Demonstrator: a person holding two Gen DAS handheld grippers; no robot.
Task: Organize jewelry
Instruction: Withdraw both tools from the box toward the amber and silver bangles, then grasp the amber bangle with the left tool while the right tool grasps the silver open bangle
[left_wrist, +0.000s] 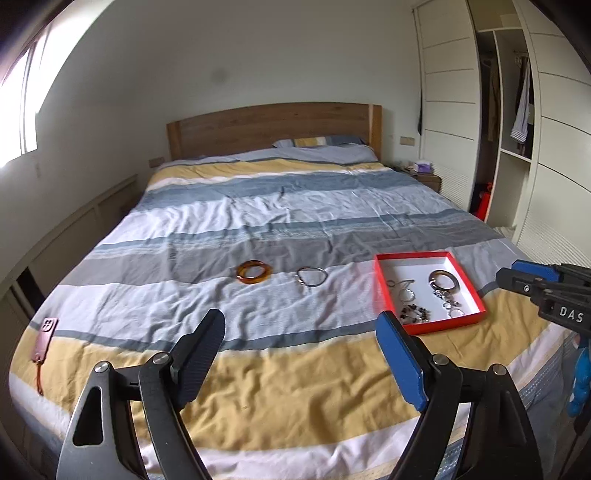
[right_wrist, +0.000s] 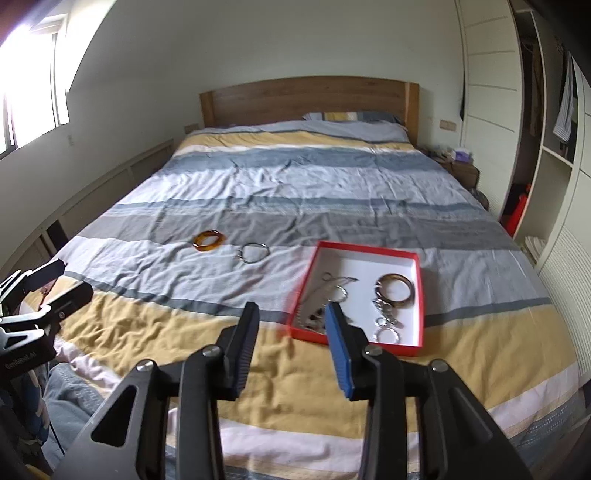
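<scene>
An amber bangle (left_wrist: 254, 272) (right_wrist: 209, 241) and a thin silver bangle (left_wrist: 312, 277) (right_wrist: 253, 252) lie side by side on the striped bedspread. To their right a red-rimmed shallow box (left_wrist: 384, 291) (right_wrist: 419, 295) holds a brown bangle (left_wrist: 446, 279) (right_wrist: 395, 288), key rings, a beaded piece and other metal items. My left gripper (left_wrist: 301, 325) is open and empty, above the bed in front of the bangles. My right gripper (right_wrist: 291, 317) is open and empty, just in front of the box's near left corner; it also shows at the right edge of the left wrist view (left_wrist: 517, 275).
A pink phone case with a strap (left_wrist: 44, 339) lies near the bed's left edge. A wooden headboard (left_wrist: 273, 125) and pillows are at the far end. A nightstand (left_wrist: 424, 177) and an open white wardrobe (left_wrist: 517, 110) stand to the right.
</scene>
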